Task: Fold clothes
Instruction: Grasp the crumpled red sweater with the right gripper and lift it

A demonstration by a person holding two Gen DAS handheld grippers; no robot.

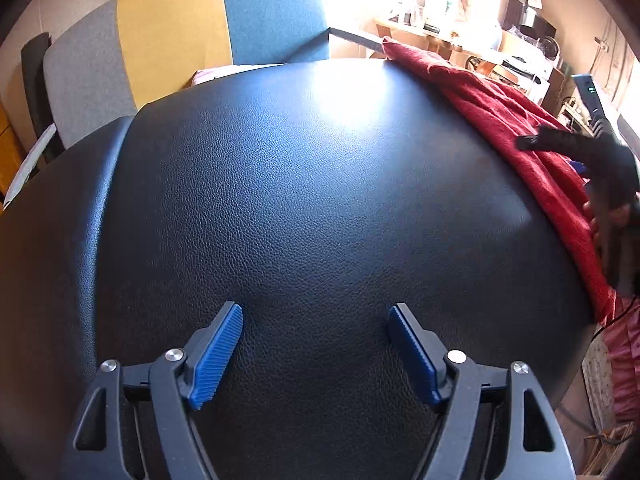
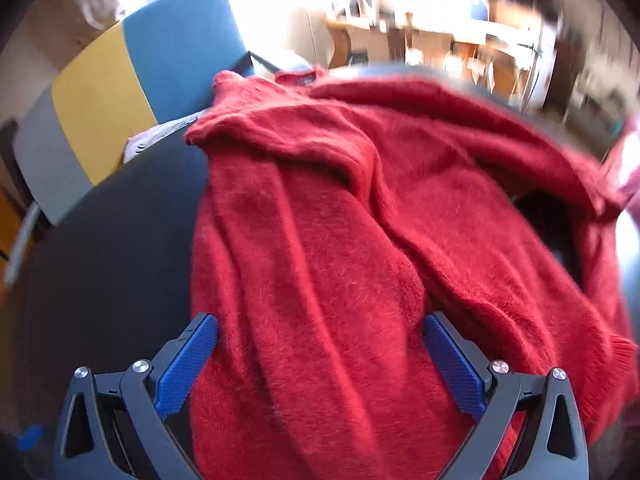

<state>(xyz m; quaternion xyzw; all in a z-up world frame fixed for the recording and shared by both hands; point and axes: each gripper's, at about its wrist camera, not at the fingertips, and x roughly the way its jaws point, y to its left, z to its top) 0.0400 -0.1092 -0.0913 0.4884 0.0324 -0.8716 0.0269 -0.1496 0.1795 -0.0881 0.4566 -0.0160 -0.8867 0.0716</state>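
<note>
A fuzzy red sweater (image 2: 340, 240) lies rumpled on a black leather-textured table (image 2: 108, 256). In the right wrist view it fills the middle, and my right gripper (image 2: 320, 344) hangs open just above its near part, blue pads (image 2: 188, 364) wide apart. The left wrist view shows the same sweater (image 1: 500, 120) along the table's right edge, with my right gripper (image 1: 560, 152) over it. My left gripper (image 1: 316, 332) stands open over bare table (image 1: 300, 180), well left of the sweater, nothing between its fingers.
Grey, yellow and blue panels (image 1: 176, 36) stand behind the table's far left edge. A cluttered wooden desk (image 1: 440, 32) sits by a bright window at the back right. Pink fabric (image 1: 624, 360) hangs off the table's right side. A hand (image 1: 600, 216) holds the right gripper.
</note>
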